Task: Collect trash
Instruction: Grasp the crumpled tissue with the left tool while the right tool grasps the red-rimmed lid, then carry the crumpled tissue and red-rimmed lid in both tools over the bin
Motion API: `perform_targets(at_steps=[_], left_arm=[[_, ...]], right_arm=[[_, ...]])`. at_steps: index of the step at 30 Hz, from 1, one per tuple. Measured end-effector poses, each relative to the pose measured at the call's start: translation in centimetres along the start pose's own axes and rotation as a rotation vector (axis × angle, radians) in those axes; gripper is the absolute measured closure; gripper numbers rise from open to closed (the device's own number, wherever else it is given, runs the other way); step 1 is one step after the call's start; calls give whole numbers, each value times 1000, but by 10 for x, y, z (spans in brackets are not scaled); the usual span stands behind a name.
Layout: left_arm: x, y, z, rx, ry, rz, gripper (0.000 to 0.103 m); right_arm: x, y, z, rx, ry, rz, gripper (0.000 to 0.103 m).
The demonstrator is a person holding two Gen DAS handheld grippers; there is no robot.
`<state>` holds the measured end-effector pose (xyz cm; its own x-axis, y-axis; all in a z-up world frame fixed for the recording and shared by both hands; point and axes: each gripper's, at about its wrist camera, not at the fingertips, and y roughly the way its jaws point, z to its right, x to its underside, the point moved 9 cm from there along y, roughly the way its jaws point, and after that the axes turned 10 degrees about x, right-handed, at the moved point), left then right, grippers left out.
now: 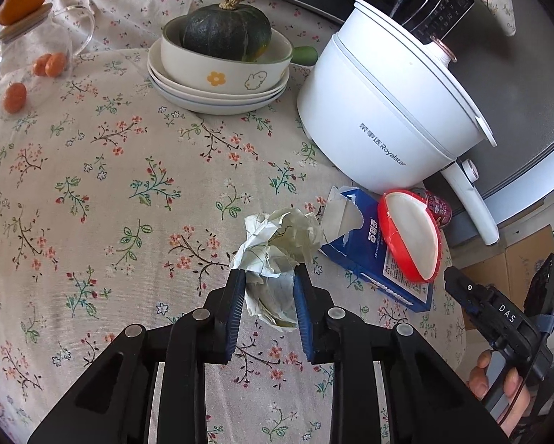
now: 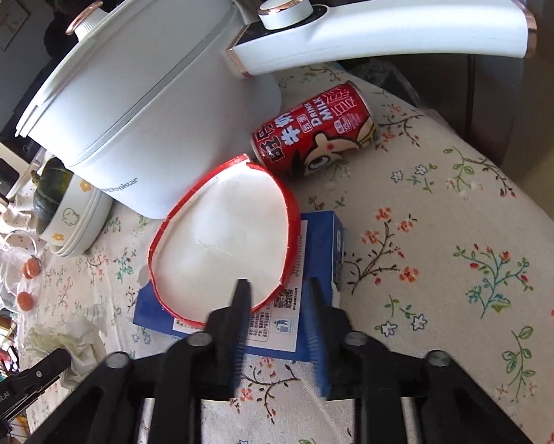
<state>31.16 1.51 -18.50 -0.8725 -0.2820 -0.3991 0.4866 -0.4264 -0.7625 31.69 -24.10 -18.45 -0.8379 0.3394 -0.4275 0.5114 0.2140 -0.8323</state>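
The left gripper (image 1: 270, 281) is clamped on a crumpled wad of paper (image 1: 277, 248), pinching its lower part while the rest bulges out above the pads; it looks light, soft and springy, so a squeeze through the dense middle should hold better than a nip on a loose flap, which could tear or slip free. The right gripper (image 2: 278, 285) stands with its jaws apart and nothing pressed between them, its tips straddling the rim of a red-edged paper lid (image 2: 221, 236). That lid lies on a blue carton (image 2: 314, 259); it seems thin and bendy, best taken by the raised rim. The carton looks stiffer, likely empty. Just beyond, a red drink can (image 2: 315, 133) lies on its side beside the white pot (image 2: 147, 111): smooth, round, liable to roll.
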Motion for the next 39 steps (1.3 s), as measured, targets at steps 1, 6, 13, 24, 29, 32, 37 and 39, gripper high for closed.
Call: perform_targets(at_steps=[1, 6, 13, 24, 29, 32, 37, 39], left_arm=[[-1, -1, 0, 2, 1, 1, 76], [-1, 1, 2, 8, 16, -5, 76], [-2, -1, 0, 14, 24, -10, 76], [-3, -16, 12, 63, 24, -3, 77], [-2, -29, 28, 107, 37, 11, 77], [1, -37, 39, 136, 49, 14, 77], [13, -48, 59, 177, 76, 11, 77], [20, -53, 67, 196, 84, 7, 77]], right_arm=[[0, 0, -1, 4, -1, 5, 50], [-5, 5, -5, 4, 33, 16, 48], [-2, 24, -5, 14, 51, -21, 83], [0, 4, -8, -5, 32, -27, 98], [-3, -23, -3, -23, 41, 5, 98], [-3, -45, 0, -25, 27, 36, 98], [5, -80, 4, -11, -24, 75, 98], [10, -92, 5, 7, -52, 86, 98]])
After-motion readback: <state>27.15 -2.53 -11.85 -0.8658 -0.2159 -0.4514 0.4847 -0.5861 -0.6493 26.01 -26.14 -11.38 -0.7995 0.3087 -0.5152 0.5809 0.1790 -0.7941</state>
